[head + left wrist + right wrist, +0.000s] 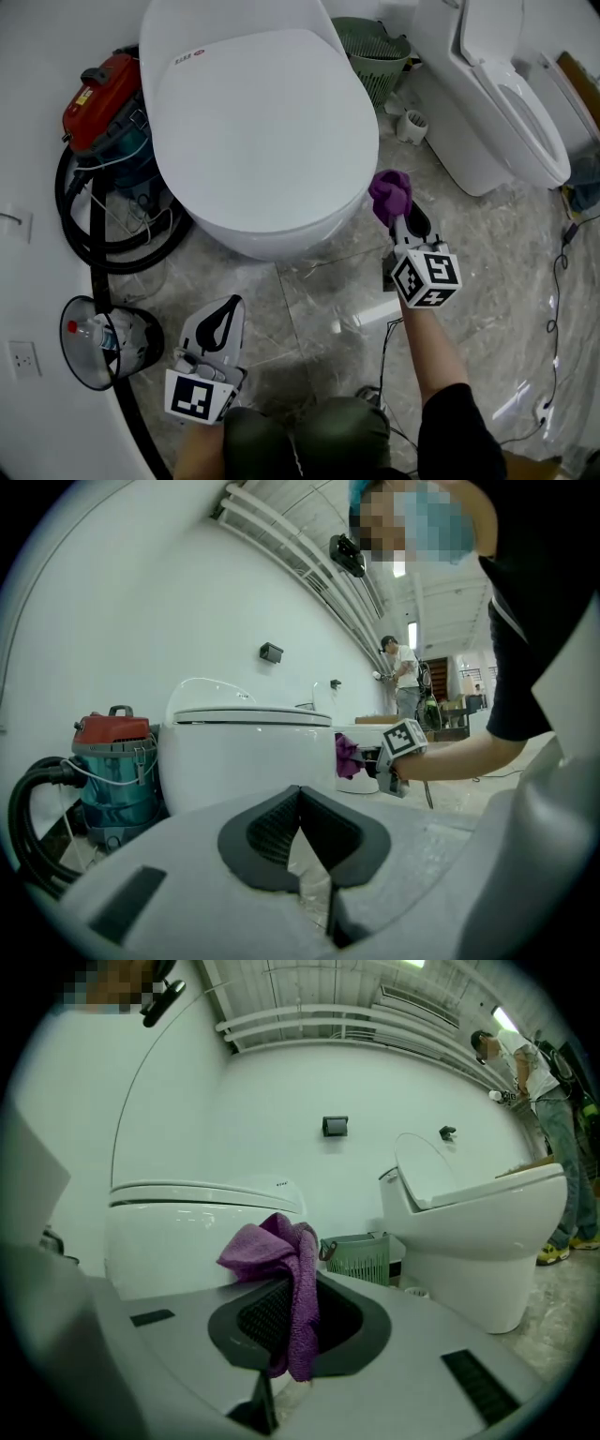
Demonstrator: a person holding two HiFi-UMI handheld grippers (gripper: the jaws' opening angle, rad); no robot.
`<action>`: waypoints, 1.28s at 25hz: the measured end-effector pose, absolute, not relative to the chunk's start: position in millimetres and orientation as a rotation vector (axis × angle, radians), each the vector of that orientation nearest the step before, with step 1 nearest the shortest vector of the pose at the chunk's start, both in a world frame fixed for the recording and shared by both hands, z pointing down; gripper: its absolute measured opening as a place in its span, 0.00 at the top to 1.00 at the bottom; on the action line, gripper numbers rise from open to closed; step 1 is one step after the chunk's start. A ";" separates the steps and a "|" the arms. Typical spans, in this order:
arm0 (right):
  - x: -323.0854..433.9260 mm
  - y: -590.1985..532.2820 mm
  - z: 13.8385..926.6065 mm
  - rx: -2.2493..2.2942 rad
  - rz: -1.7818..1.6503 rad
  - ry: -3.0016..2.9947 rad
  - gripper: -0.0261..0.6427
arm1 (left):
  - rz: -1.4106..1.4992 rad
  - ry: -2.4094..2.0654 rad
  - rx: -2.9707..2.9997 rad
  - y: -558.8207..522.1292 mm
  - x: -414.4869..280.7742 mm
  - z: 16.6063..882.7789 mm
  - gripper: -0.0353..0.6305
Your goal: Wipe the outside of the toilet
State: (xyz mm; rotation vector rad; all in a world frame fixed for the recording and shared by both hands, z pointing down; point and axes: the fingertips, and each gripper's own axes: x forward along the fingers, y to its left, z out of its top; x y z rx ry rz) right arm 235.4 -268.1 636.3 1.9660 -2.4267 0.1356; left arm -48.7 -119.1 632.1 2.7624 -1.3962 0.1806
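Item: my right gripper (403, 214), arm outstretched, jaws clamped on purple cloth (390, 192), at 4 o'clock of the toilet (262, 141), possibly touching. My left gripper (228, 307): low, closed, empty. Only its view shows the bowl's side.

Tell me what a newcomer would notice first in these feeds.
The big white toilet with its lid shut fills the middle of the head view. The bright purple cloth pinched in the right gripper stands out next, held close to the bowl's front edge, while the left gripper is shut and empty over the floor. A red and teal vacuum with a black hose sits left of the toilet.
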 end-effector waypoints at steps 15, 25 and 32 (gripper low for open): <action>65.9 -135.0 679.1 1.326 0.110 -2.751 0.90 | 0.131 -1.475 2.732 -123.7 -70.2 627.7 0.94; -44.7 -169.6 699.8 1.152 0.141 -2.820 0.90 | 0.097 -1.465 2.743 -116.2 -69.7 619.6 0.94; -20.5 -174.5 700.5 1.230 0.136 -2.782 0.90 | 0.138 -1.443 2.745 -116.2 -65.7 628.2 0.94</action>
